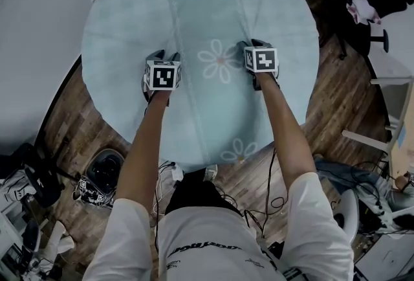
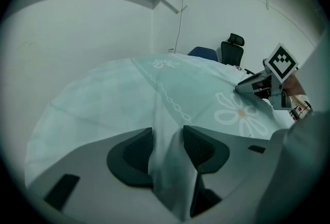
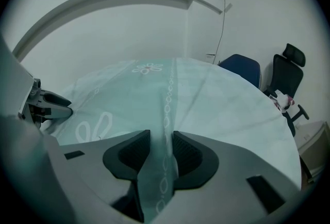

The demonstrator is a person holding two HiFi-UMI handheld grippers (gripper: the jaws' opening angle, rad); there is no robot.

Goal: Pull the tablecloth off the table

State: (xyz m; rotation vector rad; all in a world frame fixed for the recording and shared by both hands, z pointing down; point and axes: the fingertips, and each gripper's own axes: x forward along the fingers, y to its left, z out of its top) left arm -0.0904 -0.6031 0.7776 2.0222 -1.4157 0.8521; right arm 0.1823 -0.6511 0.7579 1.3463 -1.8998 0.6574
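Head view: left gripper [image 1: 164, 55] and right gripper [image 1: 253, 45] fingers each pinch, seemingly tight, a tablecloth [image 1: 200, 14] fold.

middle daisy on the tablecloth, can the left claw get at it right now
Probably yes: the daisy lies bare just beside the left claw, but that claw is pinching a tablecloth fold.

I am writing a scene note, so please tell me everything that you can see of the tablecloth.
The tablecloth is thin, pale blue-green fabric, round as it lies, printed with white daisies and chain-pattern stripes. It lies spread and mostly flat, with faint creases. Near its middle, two folds are pinched up: one in the left hand-held gripper, one in the right hand-held gripper. The pads of both press on the fabric.
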